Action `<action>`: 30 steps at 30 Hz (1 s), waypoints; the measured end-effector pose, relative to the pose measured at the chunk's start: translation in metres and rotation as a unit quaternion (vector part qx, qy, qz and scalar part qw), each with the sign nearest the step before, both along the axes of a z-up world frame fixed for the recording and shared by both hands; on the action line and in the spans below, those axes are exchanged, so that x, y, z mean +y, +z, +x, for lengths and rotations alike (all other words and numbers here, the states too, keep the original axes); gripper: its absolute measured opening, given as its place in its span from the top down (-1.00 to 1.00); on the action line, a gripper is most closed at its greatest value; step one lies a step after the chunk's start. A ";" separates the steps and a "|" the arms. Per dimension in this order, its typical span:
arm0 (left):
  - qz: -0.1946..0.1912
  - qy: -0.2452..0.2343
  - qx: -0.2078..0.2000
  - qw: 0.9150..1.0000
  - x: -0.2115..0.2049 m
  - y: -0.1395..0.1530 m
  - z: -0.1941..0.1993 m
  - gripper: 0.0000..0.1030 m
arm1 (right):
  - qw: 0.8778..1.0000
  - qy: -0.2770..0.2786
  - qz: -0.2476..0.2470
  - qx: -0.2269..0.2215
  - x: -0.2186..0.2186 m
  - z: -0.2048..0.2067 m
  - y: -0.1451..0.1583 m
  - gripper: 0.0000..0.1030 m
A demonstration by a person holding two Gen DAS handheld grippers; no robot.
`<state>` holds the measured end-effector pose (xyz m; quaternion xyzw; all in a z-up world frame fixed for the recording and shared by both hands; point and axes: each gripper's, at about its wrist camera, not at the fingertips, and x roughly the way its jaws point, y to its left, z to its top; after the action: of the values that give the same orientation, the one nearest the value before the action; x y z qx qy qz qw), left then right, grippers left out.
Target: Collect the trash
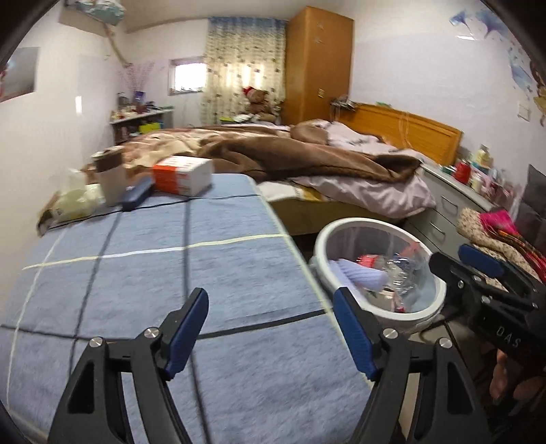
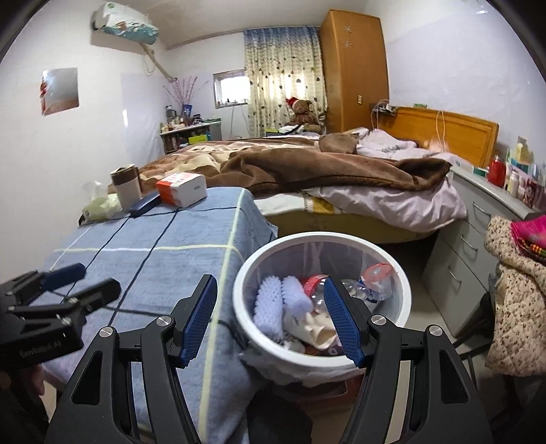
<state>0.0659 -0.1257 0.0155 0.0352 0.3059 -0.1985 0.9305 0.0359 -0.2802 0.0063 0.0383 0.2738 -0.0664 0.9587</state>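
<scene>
Lived-in home bedroom. Unmade bed (image 2: 341, 177) with brown blanket (image 2: 307, 167) and wooden headboard (image 2: 450, 131); tall wooden wardrobe (image 2: 355, 68) in corner; patterned curtain (image 2: 283, 78) over window; teddy bear (image 2: 303, 112) beneath it. Wall air conditioner (image 2: 126, 24), cluttered shelf (image 2: 184, 131), grey drawer unit (image 2: 477, 218) crowded with bottles.

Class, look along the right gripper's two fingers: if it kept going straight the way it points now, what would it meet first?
Most likely the white trash bin, or the trash in it: the right gripper, open and empty, points down at the bin's mouth. Depth is uncertain in this fisheye view.
</scene>
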 end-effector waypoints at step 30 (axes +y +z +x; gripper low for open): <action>0.017 0.079 -0.064 0.995 0.052 0.003 -0.059 -0.51 | 0.999 0.023 -0.020 -0.041 0.052 -0.040 0.000 -0.29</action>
<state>0.0071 -0.0740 0.0189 0.0397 0.2508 -0.1163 0.9602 -0.0043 -0.2284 0.0067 0.0152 0.2336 -0.0487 0.9710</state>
